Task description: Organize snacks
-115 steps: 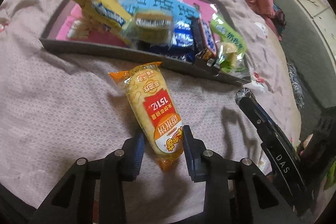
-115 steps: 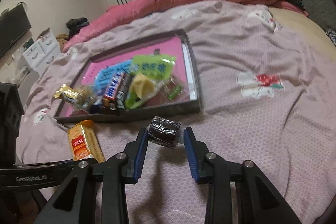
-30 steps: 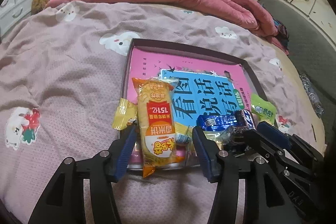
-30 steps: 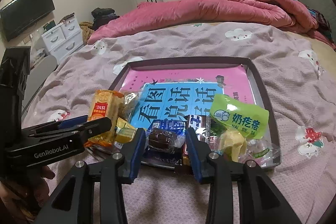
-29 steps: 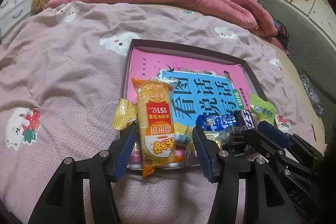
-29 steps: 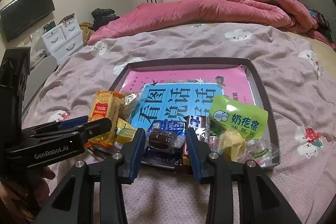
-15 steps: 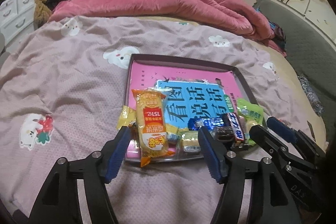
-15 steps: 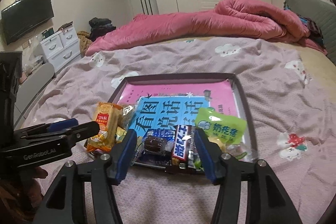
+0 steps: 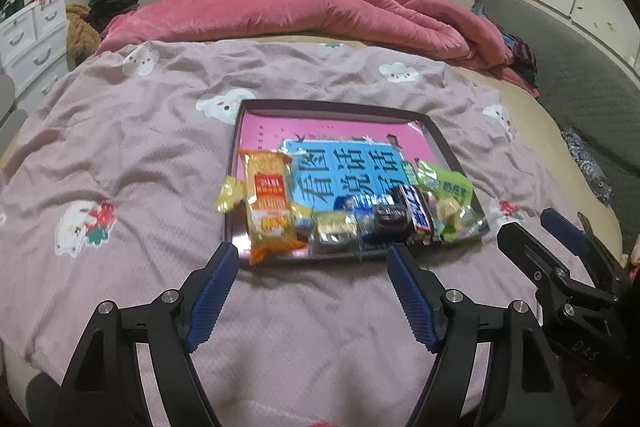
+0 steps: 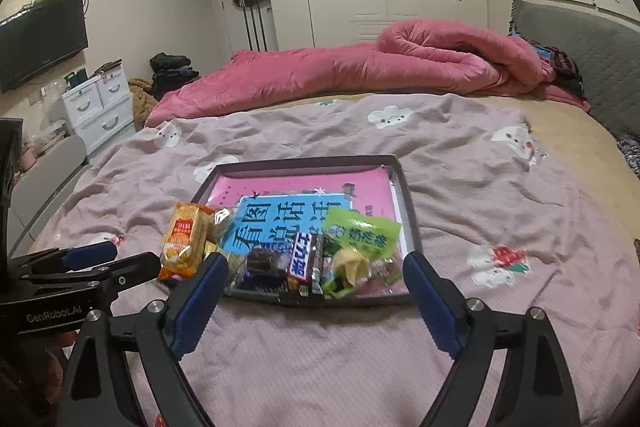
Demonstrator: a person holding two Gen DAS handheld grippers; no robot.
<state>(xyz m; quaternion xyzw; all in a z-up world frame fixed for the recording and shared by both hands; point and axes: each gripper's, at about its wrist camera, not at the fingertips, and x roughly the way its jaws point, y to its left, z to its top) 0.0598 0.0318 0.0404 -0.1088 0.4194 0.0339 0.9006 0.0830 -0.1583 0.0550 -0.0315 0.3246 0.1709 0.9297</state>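
Observation:
A dark-rimmed tray [image 9: 332, 104] [image 10: 304, 162] holding a pink book lies on the lilac bedspread. Snacks crowd its near edge: an orange cracker packet [image 9: 270, 205] [image 10: 184, 239], a dark chocolate packet [image 9: 390, 217] [image 10: 266, 261], a blue-and-white bar [image 9: 416, 213] and a green bag [image 9: 446, 189] [image 10: 362, 233]. My left gripper [image 9: 310, 263] [image 10: 130, 256] hovers just short of the tray's near rim, its jaws opening with nothing between them. My right gripper [image 10: 316, 263] [image 9: 530, 225] stands beside it, jaws also opening wide and empty.
A rolled pink quilt [image 9: 320, 15] lies across the far side of the bed. A grey headboard [image 9: 580, 59] runs along the right. White drawers [image 10: 100, 103] and a wall television [image 10: 40, 39] stand to the left, with wardrobes behind.
Both grippers have opened and drawn back and up from the tray. The orange cracker packet and the dark chocolate packet now lie in the tray, free of the fingers.

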